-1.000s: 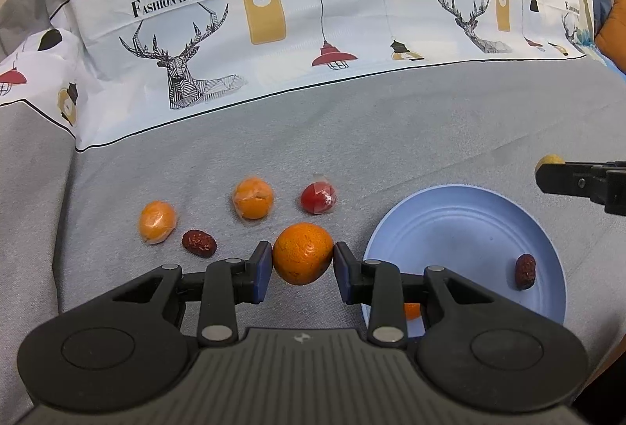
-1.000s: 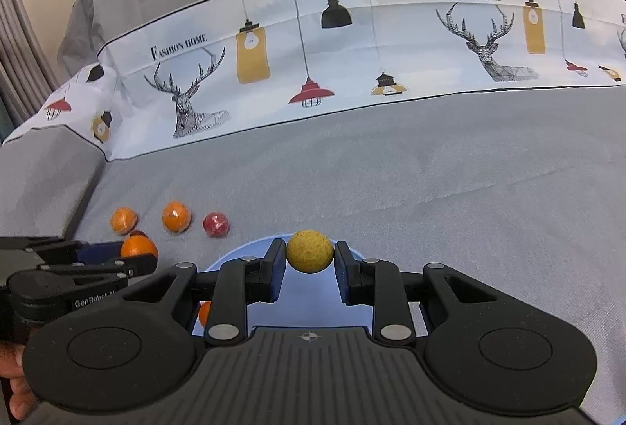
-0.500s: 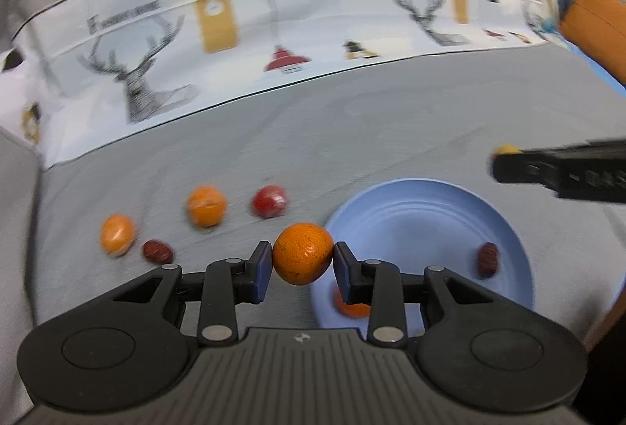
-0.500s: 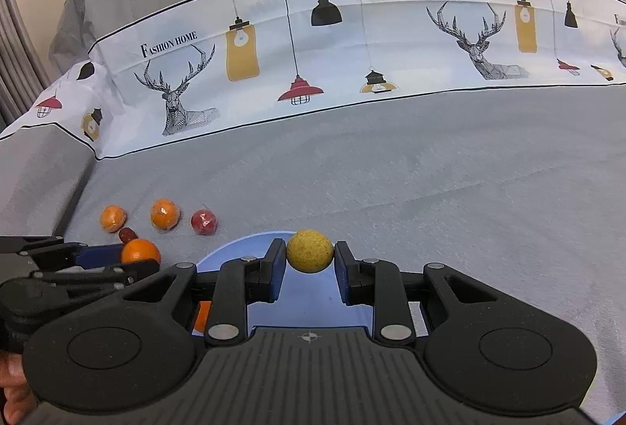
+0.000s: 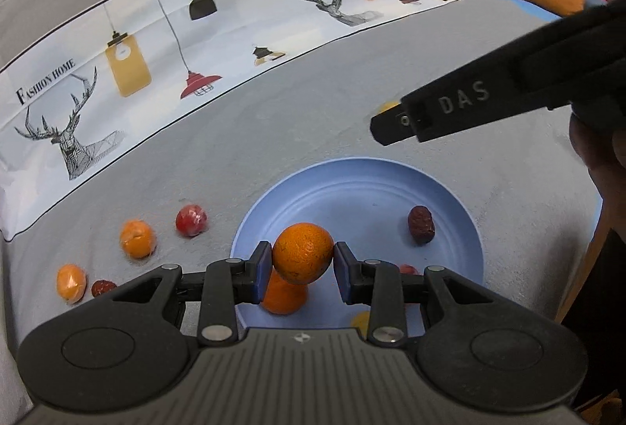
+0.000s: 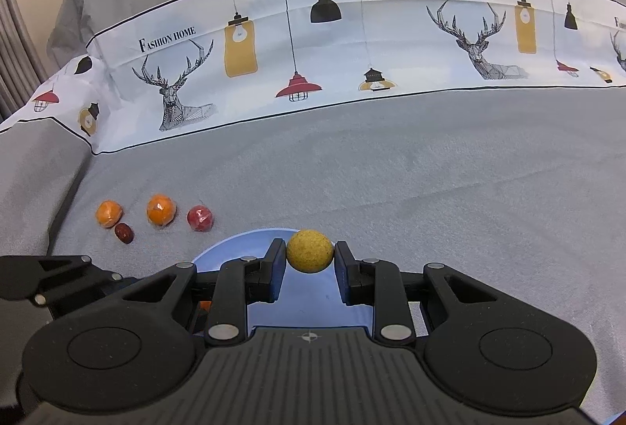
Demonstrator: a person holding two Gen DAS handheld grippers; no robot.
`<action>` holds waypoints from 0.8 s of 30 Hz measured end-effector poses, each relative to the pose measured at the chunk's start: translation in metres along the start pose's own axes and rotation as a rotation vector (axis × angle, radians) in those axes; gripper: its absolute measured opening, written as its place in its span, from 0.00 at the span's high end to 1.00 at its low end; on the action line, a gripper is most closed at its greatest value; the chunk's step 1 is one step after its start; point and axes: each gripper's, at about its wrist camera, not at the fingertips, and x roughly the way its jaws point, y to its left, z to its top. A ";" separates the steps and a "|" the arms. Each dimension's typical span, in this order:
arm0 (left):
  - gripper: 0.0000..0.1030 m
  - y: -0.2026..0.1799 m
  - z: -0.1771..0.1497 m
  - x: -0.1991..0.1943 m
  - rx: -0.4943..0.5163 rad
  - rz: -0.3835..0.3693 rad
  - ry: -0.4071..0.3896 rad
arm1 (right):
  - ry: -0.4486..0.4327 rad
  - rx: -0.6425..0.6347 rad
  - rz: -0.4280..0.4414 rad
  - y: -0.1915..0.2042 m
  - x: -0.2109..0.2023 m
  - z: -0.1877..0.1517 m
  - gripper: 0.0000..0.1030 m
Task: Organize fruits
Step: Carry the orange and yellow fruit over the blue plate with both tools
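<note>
Left wrist view: the left hand-held gripper (image 5: 301,268) pinches an orange (image 5: 303,257) above the blue plate (image 5: 461,225), where another orange (image 5: 283,298) and a date (image 5: 421,224) already lie. Dropped from here, it could strike that orange and roll over the low rim onto the bed (image 5: 274,135).

Right wrist view: the right hand-held gripper (image 6: 309,268) pinches a yellow ball-like fruit (image 6: 310,250) over the plate's far rim (image 6: 234,241); released there, it may miss. Open bedding lies to the right.

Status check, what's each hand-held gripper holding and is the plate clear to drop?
Left hand-held gripper shut on orange, above blue plate. Right hand-held gripper shut on yellow ball. Plate holds a dried date, plus other fruit; open room mid-plate.
</note>
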 end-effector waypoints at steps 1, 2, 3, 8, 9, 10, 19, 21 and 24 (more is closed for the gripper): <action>0.63 -0.001 0.000 0.001 0.004 0.001 -0.001 | 0.001 -0.002 0.000 0.000 0.000 0.000 0.72; 0.63 -0.001 0.000 0.000 0.006 0.003 -0.002 | 0.002 -0.003 0.000 0.001 0.001 0.000 0.72; 0.63 -0.001 0.000 0.000 0.007 0.004 -0.002 | 0.003 -0.005 0.000 0.001 0.001 0.000 0.72; 0.63 -0.001 0.000 0.000 0.013 -0.002 0.000 | 0.006 -0.018 0.001 0.003 0.002 -0.001 0.72; 0.63 -0.002 0.000 0.000 0.015 -0.003 0.000 | 0.007 -0.020 0.002 0.003 0.002 -0.001 0.72; 0.63 -0.002 0.000 0.001 0.019 -0.004 -0.001 | 0.007 -0.022 0.002 0.004 0.002 -0.001 0.72; 0.63 -0.004 -0.001 -0.001 0.030 -0.008 -0.017 | 0.014 -0.025 -0.001 0.004 0.004 -0.002 0.72; 0.63 -0.005 -0.001 -0.003 0.034 -0.006 -0.026 | 0.016 -0.027 -0.001 0.005 0.004 -0.003 0.72; 0.63 -0.005 -0.001 -0.003 0.034 -0.011 -0.030 | 0.018 -0.028 -0.001 0.005 0.005 -0.003 0.72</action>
